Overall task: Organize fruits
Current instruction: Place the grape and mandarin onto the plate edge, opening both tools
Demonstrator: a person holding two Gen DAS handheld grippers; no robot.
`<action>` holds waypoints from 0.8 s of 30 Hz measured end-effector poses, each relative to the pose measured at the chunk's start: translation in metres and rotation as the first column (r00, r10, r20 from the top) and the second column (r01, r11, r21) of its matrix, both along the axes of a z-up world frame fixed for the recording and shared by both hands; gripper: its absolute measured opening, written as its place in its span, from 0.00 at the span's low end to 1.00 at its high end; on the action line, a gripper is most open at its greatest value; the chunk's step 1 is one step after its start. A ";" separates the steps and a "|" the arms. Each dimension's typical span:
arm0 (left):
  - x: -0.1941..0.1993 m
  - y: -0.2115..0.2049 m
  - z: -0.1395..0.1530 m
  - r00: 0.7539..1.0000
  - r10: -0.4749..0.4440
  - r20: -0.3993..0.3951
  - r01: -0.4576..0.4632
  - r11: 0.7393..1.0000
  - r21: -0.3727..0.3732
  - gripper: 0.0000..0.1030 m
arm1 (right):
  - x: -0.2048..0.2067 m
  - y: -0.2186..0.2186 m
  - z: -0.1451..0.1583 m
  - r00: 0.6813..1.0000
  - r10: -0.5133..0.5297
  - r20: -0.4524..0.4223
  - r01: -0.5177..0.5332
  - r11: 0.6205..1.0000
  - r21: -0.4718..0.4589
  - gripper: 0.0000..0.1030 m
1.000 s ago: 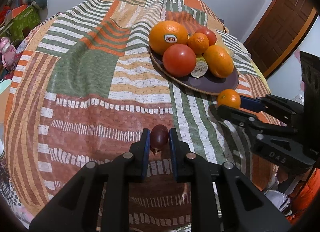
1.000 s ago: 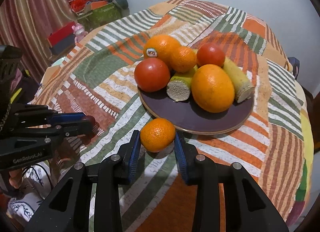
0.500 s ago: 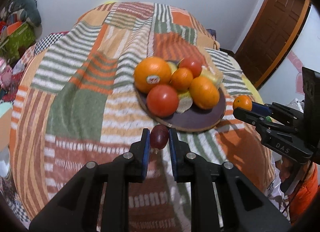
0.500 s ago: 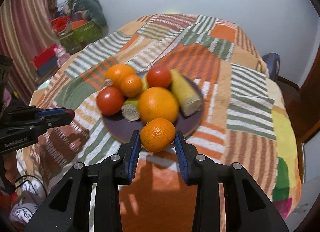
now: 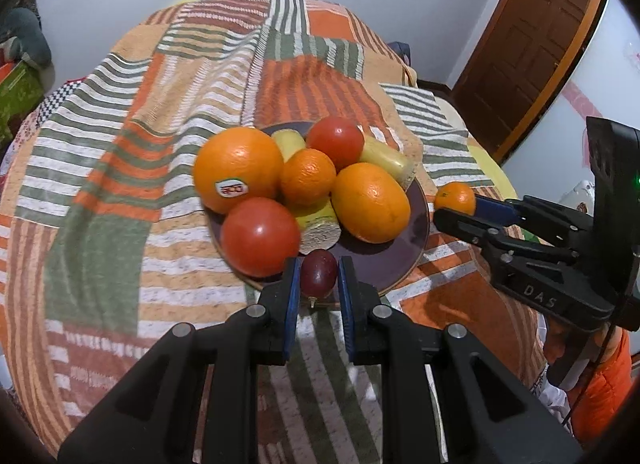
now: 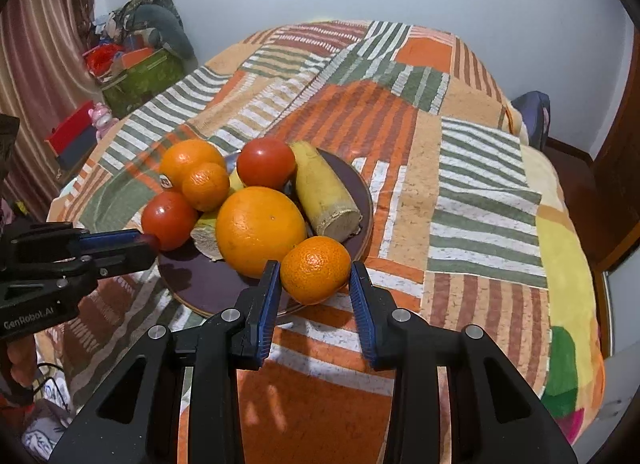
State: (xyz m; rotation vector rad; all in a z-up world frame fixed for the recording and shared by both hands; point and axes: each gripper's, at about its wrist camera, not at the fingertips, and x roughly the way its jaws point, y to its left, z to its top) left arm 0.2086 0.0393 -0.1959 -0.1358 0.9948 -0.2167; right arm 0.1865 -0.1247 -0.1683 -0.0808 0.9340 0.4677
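The left hand-held gripper [image 5: 318,280] clenches a grape [image 5: 318,272] over the plate [image 5: 416,215] rim – soft, thin-skinned (pinch lightly at its middle); the right hand-held gripper [image 6: 314,284] grasps a mandarin [image 6: 315,269] – light, springy – above the near edge
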 end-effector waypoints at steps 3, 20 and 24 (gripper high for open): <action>0.006 -0.003 -0.006 1.000 -0.007 -0.020 0.007 1.000 -0.004 0.18 | 0.003 0.003 -0.006 1.000 0.011 -0.016 -0.011 1.000 -0.004 0.31; 0.018 -0.012 -0.026 0.997 -0.023 -0.072 0.025 1.000 0.016 0.18 | 0.010 0.002 -0.015 0.998 0.031 -0.048 -0.030 0.999 0.016 0.31; 0.016 -0.011 -0.022 0.998 -0.015 -0.067 0.017 1.000 0.025 0.24 | 0.010 0.003 -0.014 0.998 0.032 -0.055 -0.032 0.999 -0.003 0.32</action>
